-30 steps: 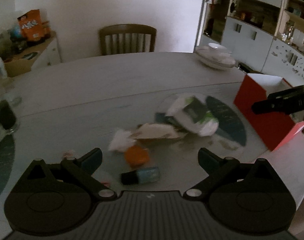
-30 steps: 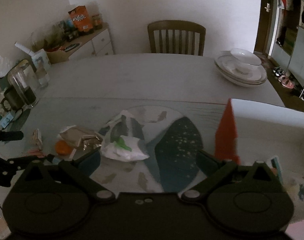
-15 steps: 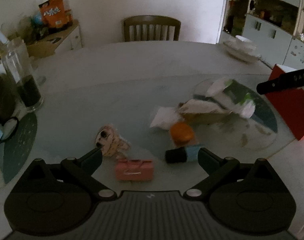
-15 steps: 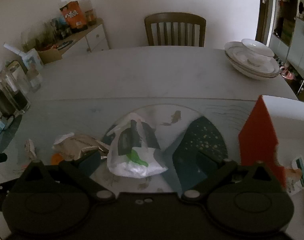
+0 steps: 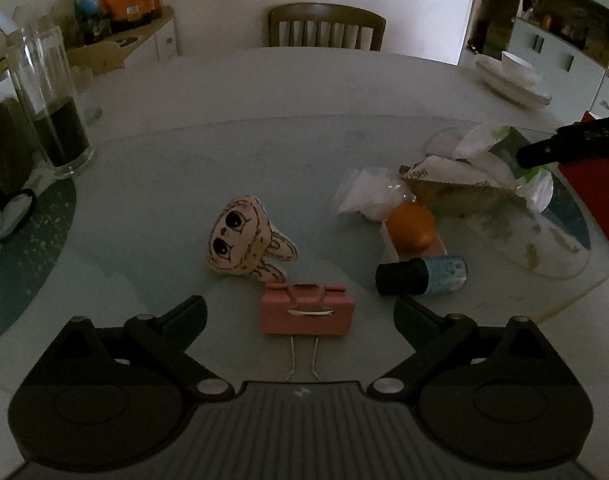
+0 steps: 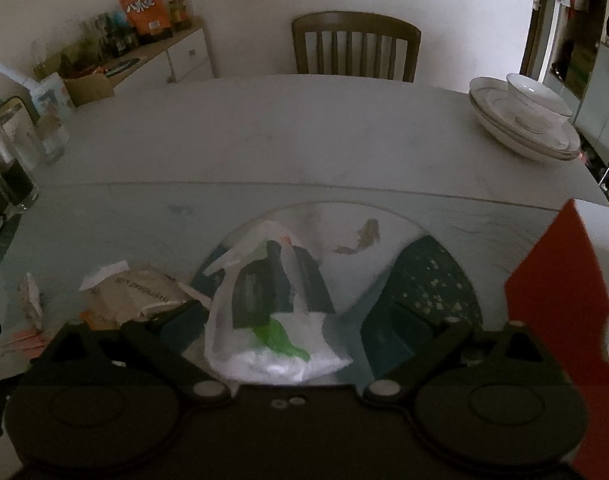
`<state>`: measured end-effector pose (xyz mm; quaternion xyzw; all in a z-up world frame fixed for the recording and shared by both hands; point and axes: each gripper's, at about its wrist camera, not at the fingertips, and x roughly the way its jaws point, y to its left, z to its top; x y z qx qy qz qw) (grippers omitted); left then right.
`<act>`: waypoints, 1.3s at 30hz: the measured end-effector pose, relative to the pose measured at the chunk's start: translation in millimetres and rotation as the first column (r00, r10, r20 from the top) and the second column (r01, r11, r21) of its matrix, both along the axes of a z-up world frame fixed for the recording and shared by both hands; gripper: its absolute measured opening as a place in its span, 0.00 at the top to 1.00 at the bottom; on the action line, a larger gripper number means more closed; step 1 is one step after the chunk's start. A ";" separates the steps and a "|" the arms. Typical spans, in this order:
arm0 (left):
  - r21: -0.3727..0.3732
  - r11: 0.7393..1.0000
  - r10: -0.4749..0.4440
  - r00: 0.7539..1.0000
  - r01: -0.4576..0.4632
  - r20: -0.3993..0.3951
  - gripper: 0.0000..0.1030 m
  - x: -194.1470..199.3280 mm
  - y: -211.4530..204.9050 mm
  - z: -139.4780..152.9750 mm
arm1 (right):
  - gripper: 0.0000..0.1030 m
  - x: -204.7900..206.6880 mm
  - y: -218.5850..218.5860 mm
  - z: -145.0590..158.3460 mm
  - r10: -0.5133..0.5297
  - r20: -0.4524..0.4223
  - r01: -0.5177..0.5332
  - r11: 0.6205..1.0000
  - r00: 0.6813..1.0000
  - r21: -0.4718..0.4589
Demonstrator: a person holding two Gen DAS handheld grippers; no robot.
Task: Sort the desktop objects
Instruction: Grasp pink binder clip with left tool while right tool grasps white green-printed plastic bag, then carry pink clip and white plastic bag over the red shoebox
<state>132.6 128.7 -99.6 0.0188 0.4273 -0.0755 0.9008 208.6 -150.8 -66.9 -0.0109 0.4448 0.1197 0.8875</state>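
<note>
In the left wrist view my left gripper [image 5: 300,312] is open, its jaws on either side of a pink binder clip [image 5: 306,314] on the table. Beyond the clip lie a cartoon-face plush [image 5: 244,238], a small blue bottle with a black cap [image 5: 422,274], an orange round object [image 5: 412,228] and crumpled wrappers [image 5: 444,192]. In the right wrist view my right gripper [image 6: 292,324] is open around a white plastic bag with green print [image 6: 276,320]. A red box [image 6: 560,320] stands to its right.
A tall glass jar with dark liquid [image 5: 48,108] stands at the left. Stacked white dishes [image 6: 524,120] sit at the far right. A wooden chair [image 6: 354,48] is behind the table. A round patterned placemat [image 6: 420,280] lies under the bag.
My left gripper swung left and closed in on the pink clip, now between its jaws. My right gripper moved forward and down onto the white bag.
</note>
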 end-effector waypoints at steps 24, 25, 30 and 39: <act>0.017 1.000 -0.013 1.000 0.013 -0.018 0.53 2.9 -6.1 -8.2 | 0.27 27.0 5.9 -38.4 -0.032 -0.108 0.037 0.998 0.994 0.045; 0.017 1.000 -0.015 1.000 0.015 -0.018 0.53 2.8 -6.8 -8.0 | 0.29 26.9 5.7 -38.2 -0.032 -0.107 0.037 0.998 0.994 0.044; 0.008 1.000 -0.017 1.000 0.017 -0.022 0.53 3.1 -7.1 -6.6 | 0.46 23.1 1.6 -34.3 -0.030 -0.103 0.035 0.998 0.994 0.044; -0.007 1.000 -0.005 1.000 0.004 -0.009 0.53 -4.5 -13.2 4.3 | 0.57 7.8 -15.9 -21.9 -0.044 -0.076 0.048 0.998 0.996 0.049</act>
